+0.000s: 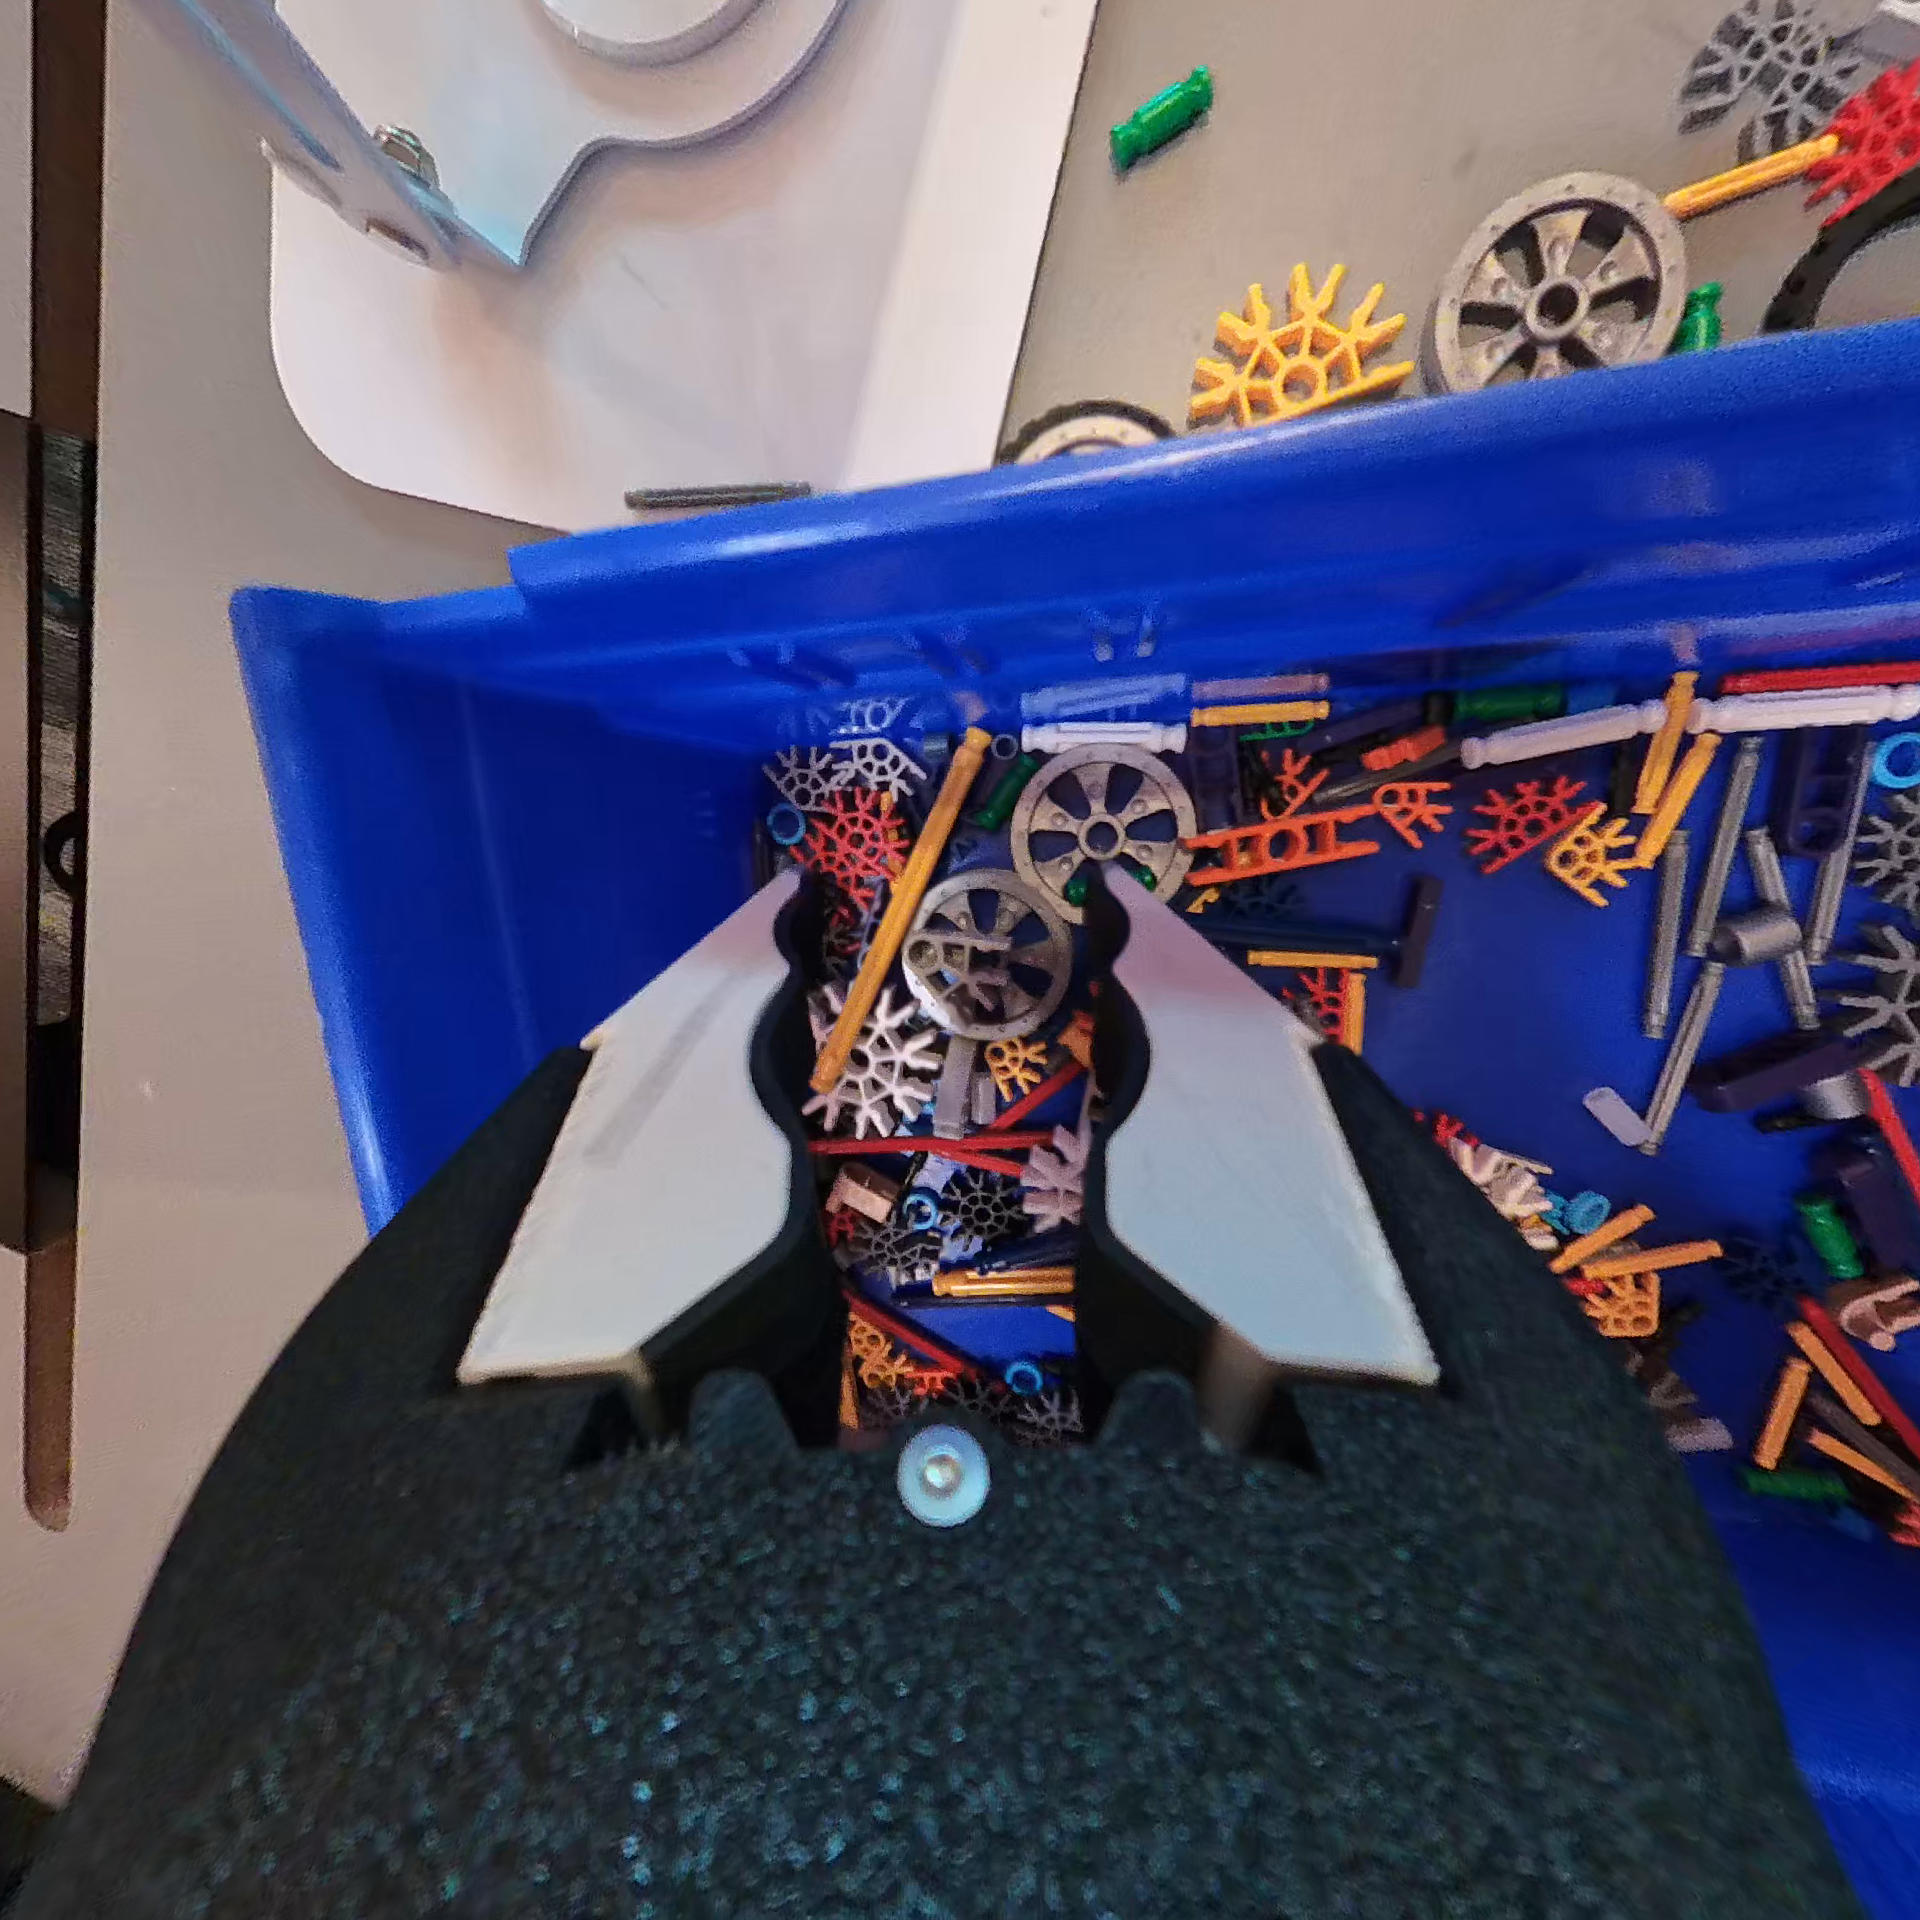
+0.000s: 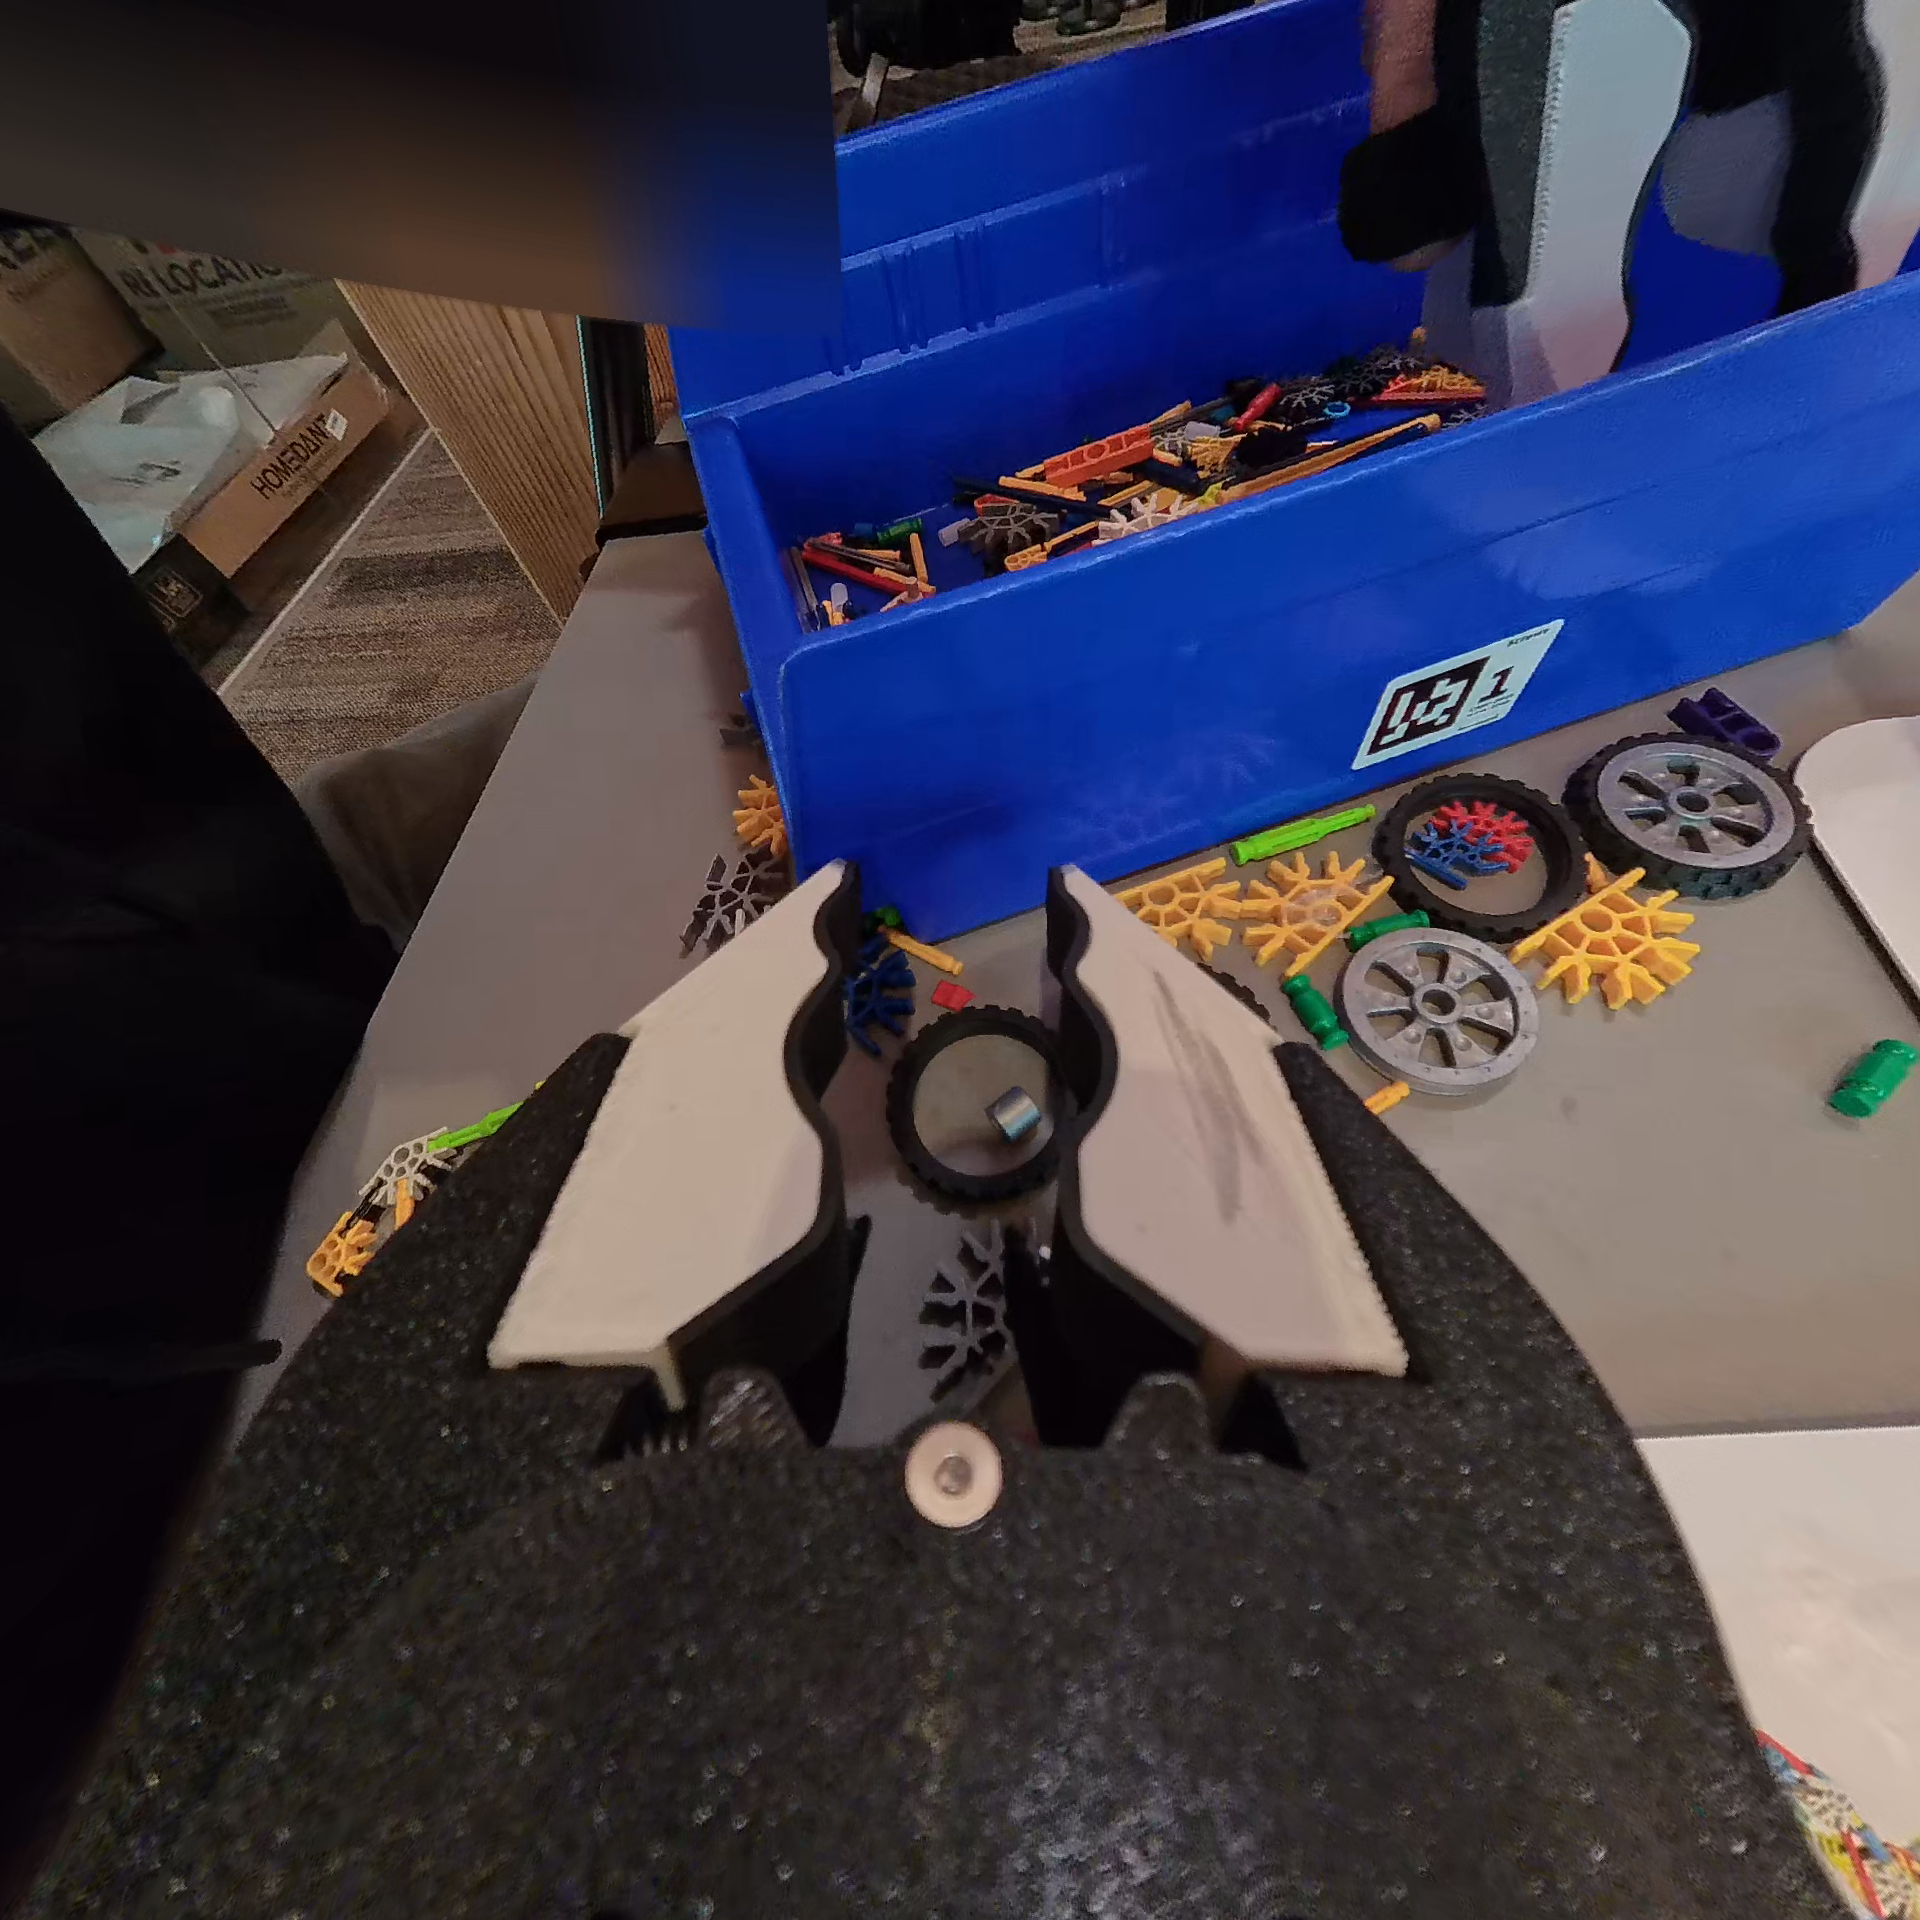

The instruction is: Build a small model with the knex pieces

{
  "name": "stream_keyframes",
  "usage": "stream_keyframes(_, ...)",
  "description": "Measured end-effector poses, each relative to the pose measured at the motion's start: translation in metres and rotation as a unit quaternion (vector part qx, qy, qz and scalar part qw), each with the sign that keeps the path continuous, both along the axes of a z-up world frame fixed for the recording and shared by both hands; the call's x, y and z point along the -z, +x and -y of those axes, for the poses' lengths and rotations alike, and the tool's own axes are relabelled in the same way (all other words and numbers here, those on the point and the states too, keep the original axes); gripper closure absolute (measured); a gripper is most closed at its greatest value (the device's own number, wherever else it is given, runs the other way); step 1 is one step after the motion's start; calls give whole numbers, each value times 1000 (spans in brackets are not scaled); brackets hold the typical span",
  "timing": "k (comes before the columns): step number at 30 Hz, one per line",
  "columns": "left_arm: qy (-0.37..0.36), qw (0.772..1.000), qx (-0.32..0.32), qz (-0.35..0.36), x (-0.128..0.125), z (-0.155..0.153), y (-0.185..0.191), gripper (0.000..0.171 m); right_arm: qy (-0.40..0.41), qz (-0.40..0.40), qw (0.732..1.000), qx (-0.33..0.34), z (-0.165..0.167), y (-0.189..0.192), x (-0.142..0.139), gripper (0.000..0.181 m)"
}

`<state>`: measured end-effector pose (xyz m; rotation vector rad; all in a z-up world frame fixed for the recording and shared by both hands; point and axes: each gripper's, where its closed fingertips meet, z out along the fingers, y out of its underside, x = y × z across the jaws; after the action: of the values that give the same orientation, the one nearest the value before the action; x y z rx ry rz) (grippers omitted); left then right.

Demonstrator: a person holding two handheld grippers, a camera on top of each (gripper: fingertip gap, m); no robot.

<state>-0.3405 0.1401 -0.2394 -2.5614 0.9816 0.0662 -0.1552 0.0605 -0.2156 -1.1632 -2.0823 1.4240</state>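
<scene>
My left gripper (image 1: 945,883) is open and empty inside a blue bin (image 1: 1143,540), above a heap of small construction-toy pieces. Two grey spoked wheels (image 1: 987,954) lie between and just beyond its fingertips, beside a long yellow rod (image 1: 904,914) and a white snowflake connector (image 1: 883,1060). My right gripper (image 2: 951,883) is open and empty over the grey table in front of the same bin (image 2: 1195,727). A black rubber tyre (image 2: 971,1107) with a small grey spacer (image 2: 1013,1117) inside lies between its fingers, near the right one. The left gripper (image 2: 1590,187) shows at the bin's far end.
On the table by the bin lie yellow connectors (image 2: 1610,935), a grey wheel hub (image 2: 1439,1008), a wheel with tyre (image 2: 1688,810), a tyre ring holding red and blue connectors (image 2: 1475,842) and green rods (image 2: 1870,1081). A white plate (image 1: 644,260) stands behind the bin. The table edge (image 2: 499,790) runs on the left. The white plate (image 1: 644,260) lies some 12 cm from my left tips, 25 cm from my right tips.
</scene>
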Motion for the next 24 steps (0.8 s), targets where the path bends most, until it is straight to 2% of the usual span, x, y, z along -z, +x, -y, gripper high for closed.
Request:
stream_keyframes(9,-42,999,5,-2,21,0,2,132,0,0,1000,0,0,0,0,147)
stream_keyframes(10,-44,999,6,1,22,0,3,137,0,0,1000,-1,0,0,0,147)
stream_keyframes(14,-51,999,3,9,23,2,4,143,-1,1,1000,-1,0,0,0,147)
stream_keyframes(16,-61,998,8,11,24,5,6,152,-1,1,1000,-1,0,0,1,147)
stream_keyframes(21,-85,996,15,1,25,17,6,164,0,1,1000,-1,0,0,1,147)
stream_keyframes(24,-98,995,14,-9,25,26,5,163,1,2,1000,-2,0,0,1,147)
